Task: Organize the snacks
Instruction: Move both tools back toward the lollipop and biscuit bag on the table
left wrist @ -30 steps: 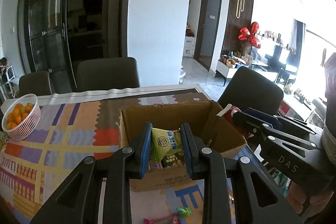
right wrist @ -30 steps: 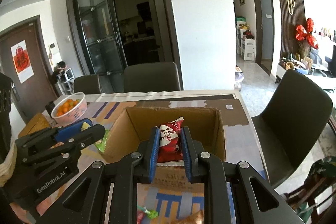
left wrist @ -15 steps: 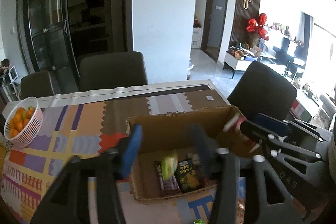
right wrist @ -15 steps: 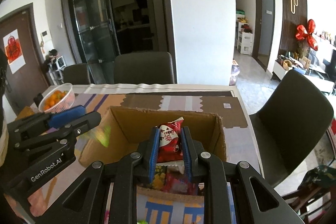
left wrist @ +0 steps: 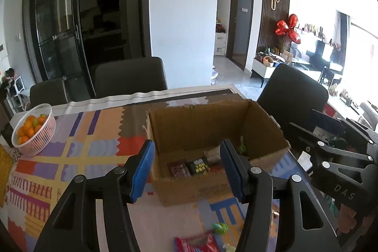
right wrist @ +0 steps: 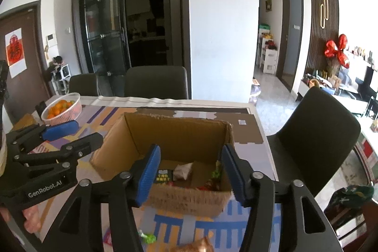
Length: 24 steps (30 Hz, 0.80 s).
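An open cardboard box (left wrist: 200,124) stands on the table and also shows in the right wrist view (right wrist: 179,131). Several snack packets (left wrist: 189,165) lie on its floor, among them a dark packet (right wrist: 163,176) and a pale packet (right wrist: 183,170). My left gripper (left wrist: 186,168) is open and empty just in front of the box's near wall. My right gripper (right wrist: 189,171) is open and empty above the box's near edge. Loose snacks lie on the table in front: a red packet (left wrist: 196,243), a green candy (left wrist: 219,227) and a brown packet (right wrist: 196,246).
A white basket of oranges (left wrist: 33,126) stands at the table's left side. Dark chairs (left wrist: 130,77) stand behind the table and one (right wrist: 314,131) at its right end. A colourful patterned cloth (left wrist: 70,157) covers the table.
Both grippers have opened. The yellow-green packet from the left gripper and the red packet from the right gripper have dropped into the box. Both grippers have risen slightly.
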Tool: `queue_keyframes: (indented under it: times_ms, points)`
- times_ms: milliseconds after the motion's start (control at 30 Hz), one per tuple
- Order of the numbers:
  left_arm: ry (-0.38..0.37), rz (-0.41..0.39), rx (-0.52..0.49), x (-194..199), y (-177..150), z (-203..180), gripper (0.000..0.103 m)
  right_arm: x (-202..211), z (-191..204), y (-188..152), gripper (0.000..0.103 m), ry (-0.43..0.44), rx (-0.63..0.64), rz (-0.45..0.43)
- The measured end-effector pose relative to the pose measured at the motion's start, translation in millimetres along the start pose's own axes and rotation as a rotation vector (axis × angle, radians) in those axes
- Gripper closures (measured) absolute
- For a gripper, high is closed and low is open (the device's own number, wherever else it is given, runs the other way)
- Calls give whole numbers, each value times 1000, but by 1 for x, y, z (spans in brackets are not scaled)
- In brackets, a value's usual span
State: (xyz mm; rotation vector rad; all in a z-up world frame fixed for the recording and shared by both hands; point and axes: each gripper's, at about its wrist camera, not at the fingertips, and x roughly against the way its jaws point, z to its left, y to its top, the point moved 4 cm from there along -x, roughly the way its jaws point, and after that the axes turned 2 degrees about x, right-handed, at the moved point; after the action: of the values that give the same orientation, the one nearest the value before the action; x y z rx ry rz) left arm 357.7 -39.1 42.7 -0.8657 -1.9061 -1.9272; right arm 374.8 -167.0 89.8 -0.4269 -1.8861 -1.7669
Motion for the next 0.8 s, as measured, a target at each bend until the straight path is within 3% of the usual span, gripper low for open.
queue_keyframes:
  times_ms: [433, 800]
  points:
    - [-15, -8, -22, 45, -37, -21, 41, 45, -3, -32, 34, 35, -55, -21]
    - [-34, 41, -43, 47, -77, -33, 39, 52, -11, -79, 32, 12, -92, 44]
